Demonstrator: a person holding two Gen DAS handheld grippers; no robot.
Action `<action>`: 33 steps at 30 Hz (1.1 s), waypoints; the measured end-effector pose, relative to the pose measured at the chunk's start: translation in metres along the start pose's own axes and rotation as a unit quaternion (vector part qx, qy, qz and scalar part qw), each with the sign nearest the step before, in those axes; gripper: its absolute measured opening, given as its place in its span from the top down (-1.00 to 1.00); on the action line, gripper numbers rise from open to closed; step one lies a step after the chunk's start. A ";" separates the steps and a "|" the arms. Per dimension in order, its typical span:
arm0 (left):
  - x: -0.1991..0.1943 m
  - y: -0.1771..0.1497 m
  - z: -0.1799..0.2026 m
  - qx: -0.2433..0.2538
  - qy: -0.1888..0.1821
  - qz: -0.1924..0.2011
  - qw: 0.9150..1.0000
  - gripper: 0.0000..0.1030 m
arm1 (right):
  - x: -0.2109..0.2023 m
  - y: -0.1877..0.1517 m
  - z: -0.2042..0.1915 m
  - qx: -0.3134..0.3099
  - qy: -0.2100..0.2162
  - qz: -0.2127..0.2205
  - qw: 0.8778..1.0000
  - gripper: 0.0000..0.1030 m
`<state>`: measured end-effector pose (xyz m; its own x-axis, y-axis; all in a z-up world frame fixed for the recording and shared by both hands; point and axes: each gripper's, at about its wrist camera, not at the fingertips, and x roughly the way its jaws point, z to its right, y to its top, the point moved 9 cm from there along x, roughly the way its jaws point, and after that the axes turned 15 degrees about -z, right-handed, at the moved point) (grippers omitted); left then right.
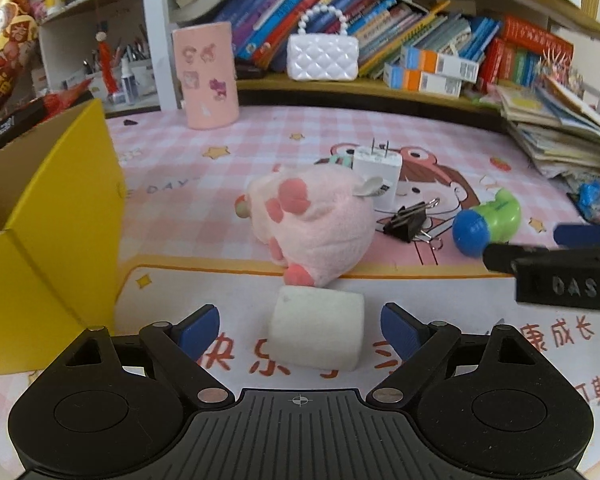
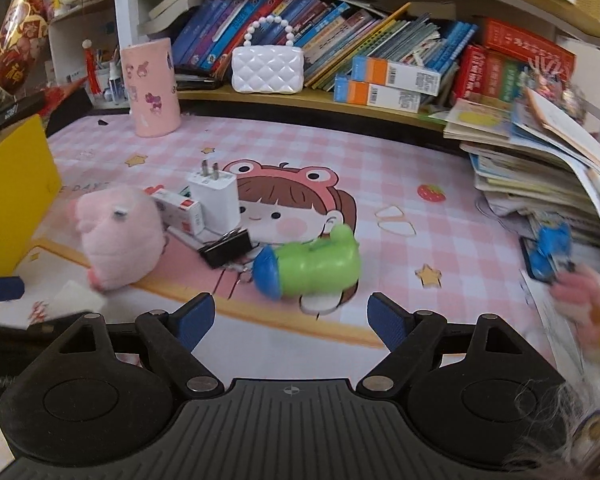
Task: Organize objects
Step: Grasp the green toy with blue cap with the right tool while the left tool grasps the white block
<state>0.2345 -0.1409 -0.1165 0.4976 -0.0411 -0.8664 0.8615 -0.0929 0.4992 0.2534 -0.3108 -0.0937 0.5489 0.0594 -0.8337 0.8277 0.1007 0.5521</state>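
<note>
Hovering over the counter point(image 1: 480, 144), left gripper point(image 1: 300, 326) with fingers point(image 1: 198, 330) spread wide on either side of a white block point(image 1: 318, 326), not touching it, pink plush toy point(image 1: 312, 222) lying just beyond and yellow box point(image 1: 60, 216) off to the left. Pointing at a green toy point(image 2: 314, 266) beside a black clip point(image 2: 228, 252) and white charger point(image 2: 214, 198), right gripper point(image 2: 290, 322) with fingers point(image 2: 388, 322) wide and holding nothing.

Surface: pink checked desk mat point(image 2: 380, 160) with cartoon girl print
On it: pink plush toy point(image 1: 312, 220); white foam block point(image 1: 316, 330); white charger plug point(image 2: 214, 196); black binder clip point(image 2: 228, 252); green toy point(image 2: 320, 264); pink cylinder holder point(image 2: 152, 88); yellow box point(image 1: 60, 216)
</note>
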 end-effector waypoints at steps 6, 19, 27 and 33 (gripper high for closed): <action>0.016 0.003 0.001 -0.002 0.010 -0.015 1.000 -0.72 | 0.036 0.017 0.008 -0.029 -0.015 -0.021 0.999 -0.67; 0.019 0.005 0.015 0.029 -0.004 -0.036 0.999 0.06 | 0.053 0.030 0.011 -0.016 -0.006 -0.021 1.000 -0.38; -0.018 0.004 0.010 0.014 -0.042 0.002 0.999 0.10 | 0.005 0.017 0.006 0.021 0.002 0.013 1.000 -0.37; -0.041 -0.016 -0.006 0.002 -0.068 0.013 0.998 0.11 | -0.032 -0.013 -0.014 0.043 0.005 0.016 0.999 -0.37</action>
<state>0.2008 -0.1318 -0.0887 0.5005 -0.1789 -0.8471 0.8484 -0.0937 0.5210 0.2238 -0.2996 -0.0744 0.5749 0.0703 -0.8152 0.8166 0.0133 0.5771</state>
